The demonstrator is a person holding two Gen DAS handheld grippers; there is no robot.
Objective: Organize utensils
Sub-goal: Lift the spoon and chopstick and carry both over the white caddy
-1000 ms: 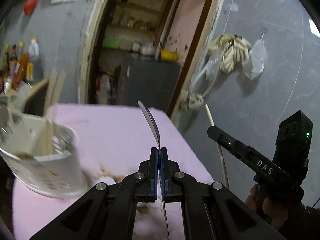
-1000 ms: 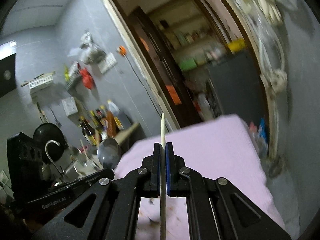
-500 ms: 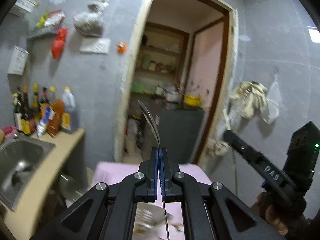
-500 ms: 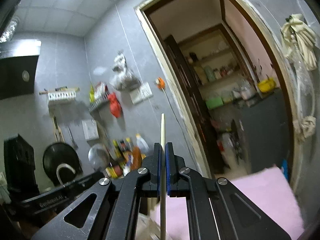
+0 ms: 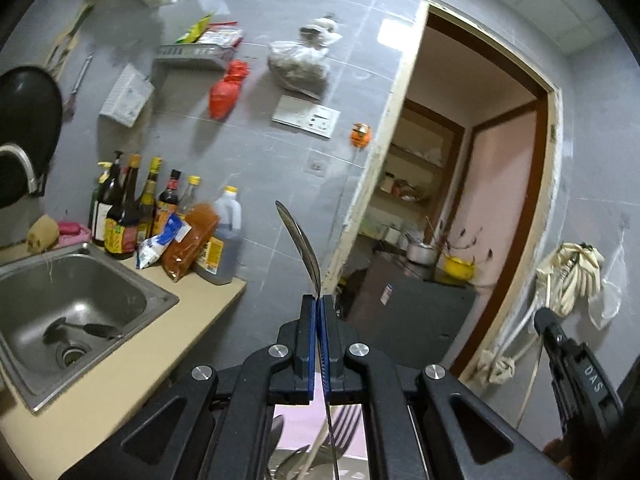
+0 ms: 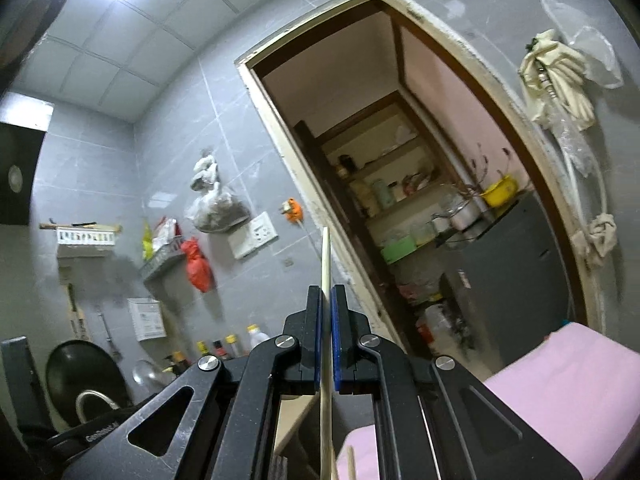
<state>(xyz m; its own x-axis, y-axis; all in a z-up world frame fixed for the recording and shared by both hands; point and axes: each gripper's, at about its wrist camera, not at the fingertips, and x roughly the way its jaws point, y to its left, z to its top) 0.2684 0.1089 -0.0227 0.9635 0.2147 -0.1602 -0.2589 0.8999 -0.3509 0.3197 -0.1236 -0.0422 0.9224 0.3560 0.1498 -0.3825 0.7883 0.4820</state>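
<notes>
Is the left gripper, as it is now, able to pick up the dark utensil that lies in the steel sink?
Probably not yet. The left gripper is shut on a metal spoon, so its jaws are occupied. The path to the dark utensil in the steel sink looks free, but the spoon must be put down first.

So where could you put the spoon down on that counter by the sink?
The yellow counter is bare in front of the sink, from its right edge to the counter's end. It is crowded behind, where the bottles and packets stand against the wall.
</notes>
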